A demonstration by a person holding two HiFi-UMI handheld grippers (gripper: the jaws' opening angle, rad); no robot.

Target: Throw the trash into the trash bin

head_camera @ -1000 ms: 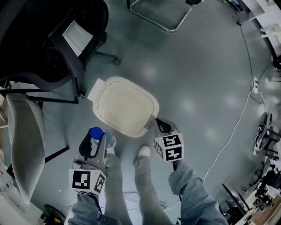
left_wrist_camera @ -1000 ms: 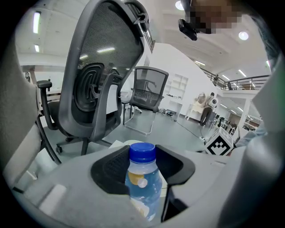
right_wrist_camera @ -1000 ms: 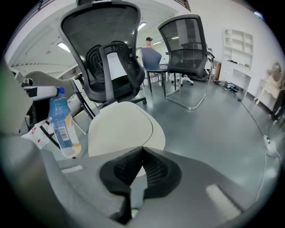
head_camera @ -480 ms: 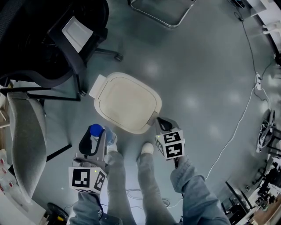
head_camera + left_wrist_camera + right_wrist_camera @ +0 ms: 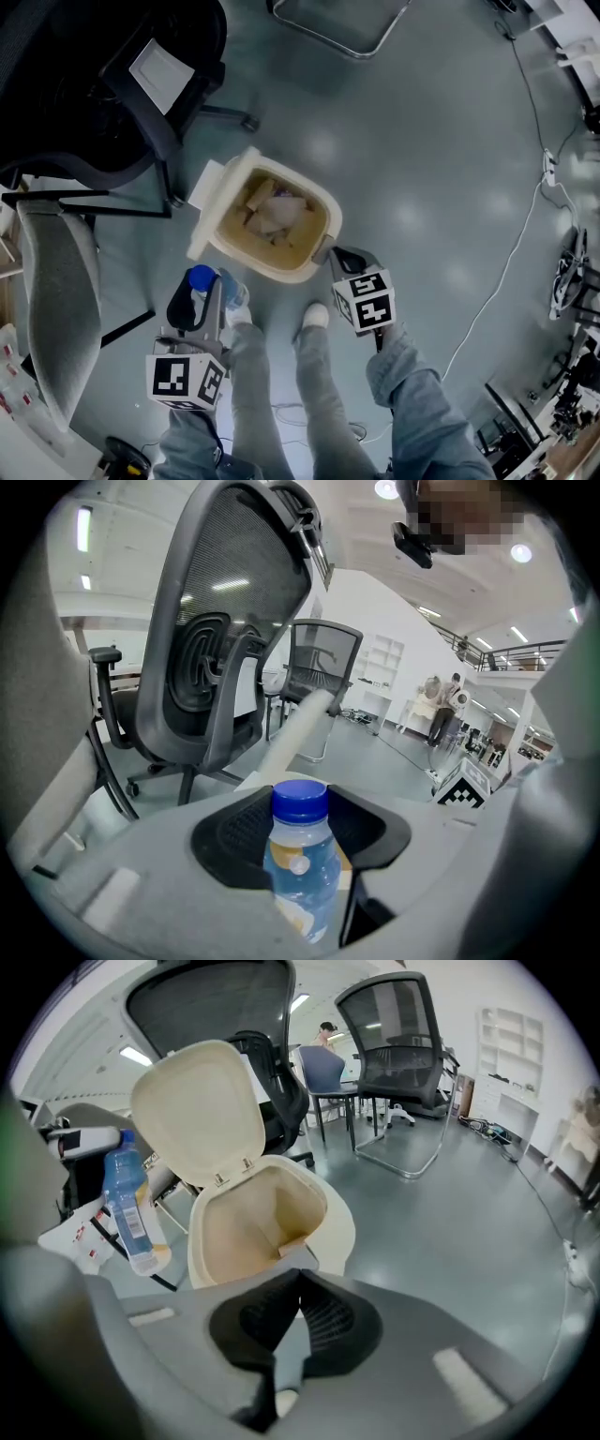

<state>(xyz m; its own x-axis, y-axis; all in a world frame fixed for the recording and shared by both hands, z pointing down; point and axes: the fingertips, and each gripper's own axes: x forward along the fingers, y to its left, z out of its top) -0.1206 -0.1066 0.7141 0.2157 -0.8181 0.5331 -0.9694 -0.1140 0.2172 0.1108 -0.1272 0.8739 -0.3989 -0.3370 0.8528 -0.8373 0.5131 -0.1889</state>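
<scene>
Swinging up within the last half second, the cream plastic lid (image 5: 197, 1110) now stands open on the cream plastic trash bin (image 5: 281, 270), exposing crumpled waste inside. The left hand-held gripper (image 5: 300, 832) clamps the clear blue-capped plastic bottle (image 5: 301, 892) just beside the bin. The right hand-held gripper (image 5: 295, 1288) is closed and empty. The bottle can likely drop in next.
</scene>
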